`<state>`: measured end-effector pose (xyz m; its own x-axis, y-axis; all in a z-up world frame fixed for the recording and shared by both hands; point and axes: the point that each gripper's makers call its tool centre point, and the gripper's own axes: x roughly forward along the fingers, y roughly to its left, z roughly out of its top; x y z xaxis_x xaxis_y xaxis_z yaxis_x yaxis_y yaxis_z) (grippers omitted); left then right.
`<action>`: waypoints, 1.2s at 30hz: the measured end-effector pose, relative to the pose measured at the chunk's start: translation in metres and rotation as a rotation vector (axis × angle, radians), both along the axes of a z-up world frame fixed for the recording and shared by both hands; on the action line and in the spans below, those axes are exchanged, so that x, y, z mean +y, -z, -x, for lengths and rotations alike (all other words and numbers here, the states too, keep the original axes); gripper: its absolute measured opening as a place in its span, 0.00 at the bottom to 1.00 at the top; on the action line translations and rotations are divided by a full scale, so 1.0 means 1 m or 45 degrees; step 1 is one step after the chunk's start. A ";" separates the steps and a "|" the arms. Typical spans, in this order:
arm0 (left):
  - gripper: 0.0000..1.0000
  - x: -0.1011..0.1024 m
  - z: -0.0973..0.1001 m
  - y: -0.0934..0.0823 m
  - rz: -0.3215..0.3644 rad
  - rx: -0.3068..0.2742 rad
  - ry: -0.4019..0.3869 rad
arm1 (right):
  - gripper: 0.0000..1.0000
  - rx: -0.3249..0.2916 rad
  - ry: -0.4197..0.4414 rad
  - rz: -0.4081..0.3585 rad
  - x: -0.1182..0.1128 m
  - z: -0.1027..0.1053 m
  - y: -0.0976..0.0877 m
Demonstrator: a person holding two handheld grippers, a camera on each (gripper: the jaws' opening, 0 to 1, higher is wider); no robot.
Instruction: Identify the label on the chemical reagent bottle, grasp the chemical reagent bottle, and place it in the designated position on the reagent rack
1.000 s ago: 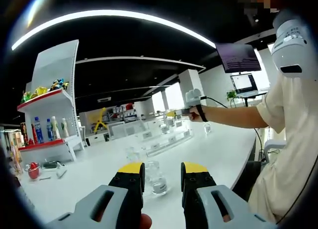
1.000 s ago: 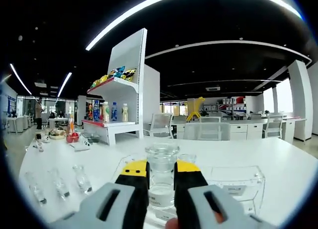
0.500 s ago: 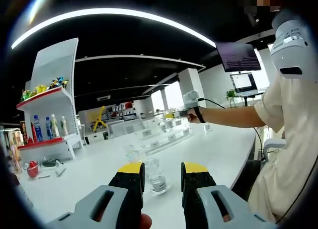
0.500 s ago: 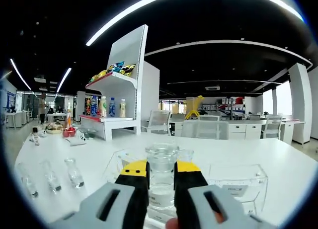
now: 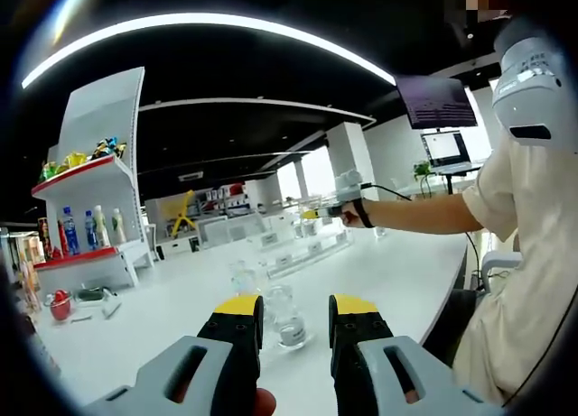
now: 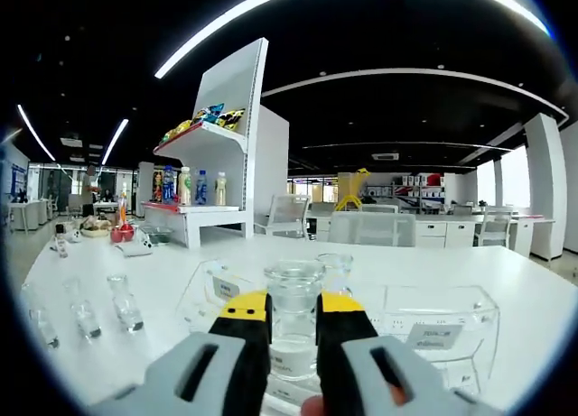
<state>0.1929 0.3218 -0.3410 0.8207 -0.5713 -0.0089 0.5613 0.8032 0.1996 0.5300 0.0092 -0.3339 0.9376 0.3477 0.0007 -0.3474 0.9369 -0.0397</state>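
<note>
Right gripper [image 6: 293, 330], jaws pinching the clear reagent bottle [image 6: 293, 321], has moved closer over the acrylic rack [image 6: 433, 321]; left gripper [image 5: 295, 324] spread, near table bottles [image 5: 287, 318].

Grey grippers, yellow-tipped black fingers [image 5: 239, 330]

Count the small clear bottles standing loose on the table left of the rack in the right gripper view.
3, in a row: bottle, bottle, bottle nearest the rim. More may be hidden.

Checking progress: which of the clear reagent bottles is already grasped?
The bottle clamped between the right gripper fingers, at the clear rack; the small bottles stand free on the table.
</note>
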 end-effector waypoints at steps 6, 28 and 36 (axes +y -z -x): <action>0.29 0.001 -0.002 0.001 -0.002 0.007 -0.007 | 0.18 -0.006 -0.009 0.001 0.000 -0.003 0.003; 0.29 -0.002 -0.005 0.007 -0.012 0.027 -0.009 | 0.18 -0.039 -0.022 -0.011 -0.001 -0.009 0.015; 0.29 -0.002 -0.007 0.009 -0.014 0.033 -0.008 | 0.18 -0.027 -0.027 -0.001 -0.005 -0.023 0.024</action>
<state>0.1995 0.3195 -0.3497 0.8238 -0.5657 -0.0365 0.5612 0.8047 0.1937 0.5528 0.0041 -0.3583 0.9297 0.3678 0.0209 -0.3666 0.9292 -0.0462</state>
